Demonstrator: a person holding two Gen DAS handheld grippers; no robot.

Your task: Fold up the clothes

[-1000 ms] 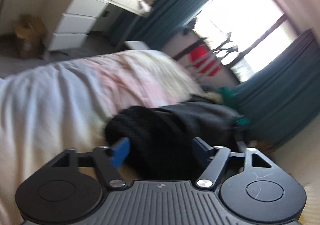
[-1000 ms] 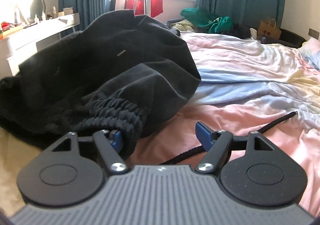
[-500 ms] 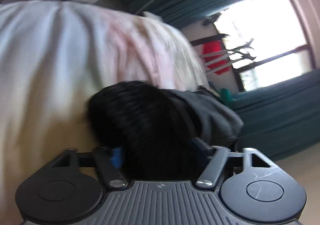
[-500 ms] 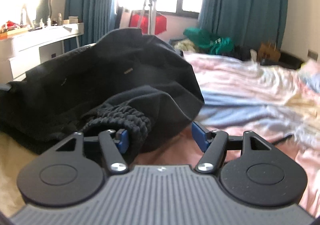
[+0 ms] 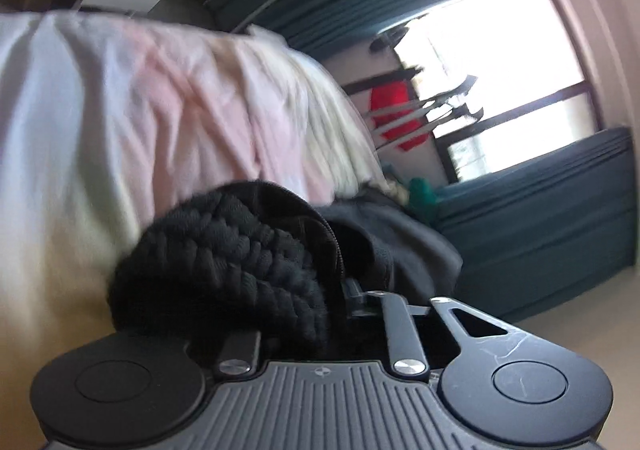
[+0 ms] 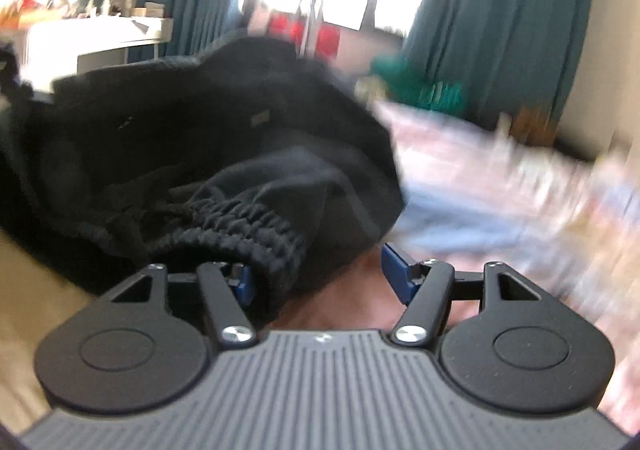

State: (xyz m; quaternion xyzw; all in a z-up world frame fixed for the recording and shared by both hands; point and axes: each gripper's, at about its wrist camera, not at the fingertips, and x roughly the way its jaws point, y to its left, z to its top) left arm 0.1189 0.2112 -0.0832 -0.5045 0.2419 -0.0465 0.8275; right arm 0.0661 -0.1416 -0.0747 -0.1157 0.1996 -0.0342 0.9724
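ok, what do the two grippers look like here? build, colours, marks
Both match: grey ribbed body, a black round-lobed plate each side, black linkage arms on silver screws. The right gripper has blue finger pads. The left gripper has its pads hidden by fabric, and pale scratches on its right lobe. No cables, hands or sleeves in view.

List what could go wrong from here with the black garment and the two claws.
1. The left claw has bitten a thick bunch of the black garment, so several layers may lift together.
2. The right claw is open, with only the ribbed cuff at one finger; closing now may miss.
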